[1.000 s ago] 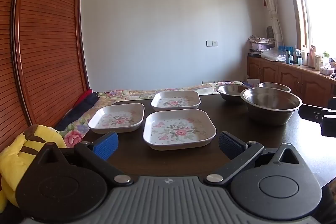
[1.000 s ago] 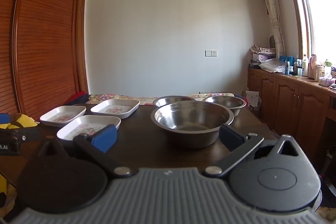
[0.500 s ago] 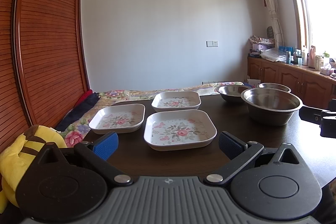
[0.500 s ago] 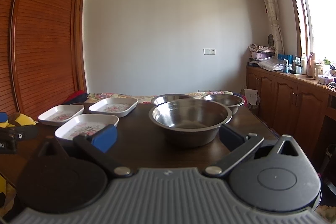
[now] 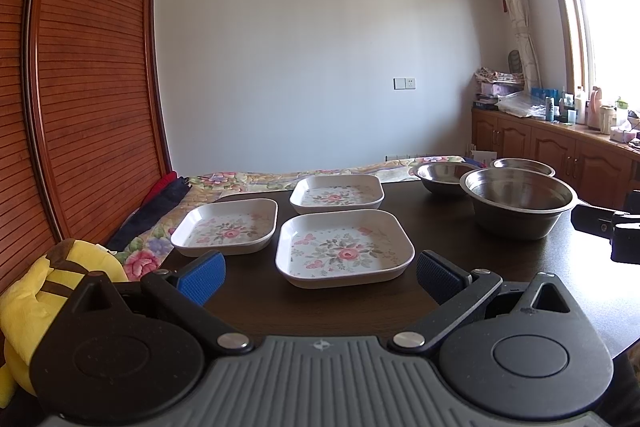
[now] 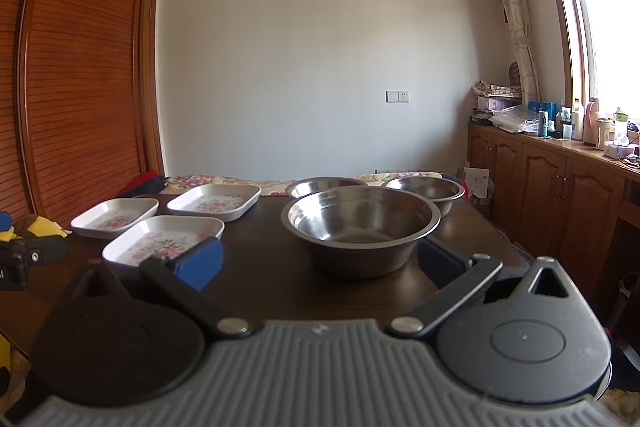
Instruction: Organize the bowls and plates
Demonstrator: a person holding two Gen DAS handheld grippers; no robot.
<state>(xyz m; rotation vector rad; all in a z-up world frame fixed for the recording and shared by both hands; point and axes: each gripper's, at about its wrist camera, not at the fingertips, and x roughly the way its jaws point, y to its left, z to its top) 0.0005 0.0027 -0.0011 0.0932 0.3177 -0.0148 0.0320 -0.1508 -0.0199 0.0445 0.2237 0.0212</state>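
From where I stand, the yellow plush toy [image 5: 44, 279] slumps at the far left edge of the dark table [image 5: 440, 223], and next to it the three floral square plates are laid out singly: the left plate [image 5: 226, 227], the far plate [image 5: 336, 191] behind, and the near plate [image 5: 344, 247] directly ahead of the left gripper [image 5: 320, 273], whose blue pads are spread wide with nothing between them. That gripper has hardly budged over the last second, creeping only a touch closer to the near plate. Further right, the big steel bowl [image 6: 362, 223] sits in front of two smaller steel bowls [image 6: 424, 189], and the right gripper [image 6: 320, 263] has plainly edged in on it (the bowl looms larger than it did a second ago), jaws splayed and empty, the right-hand pad close beside the bowl's wall. Nothing is stacked yet, so I'd say the sorting is only starting, with the big bowl likely picked first.
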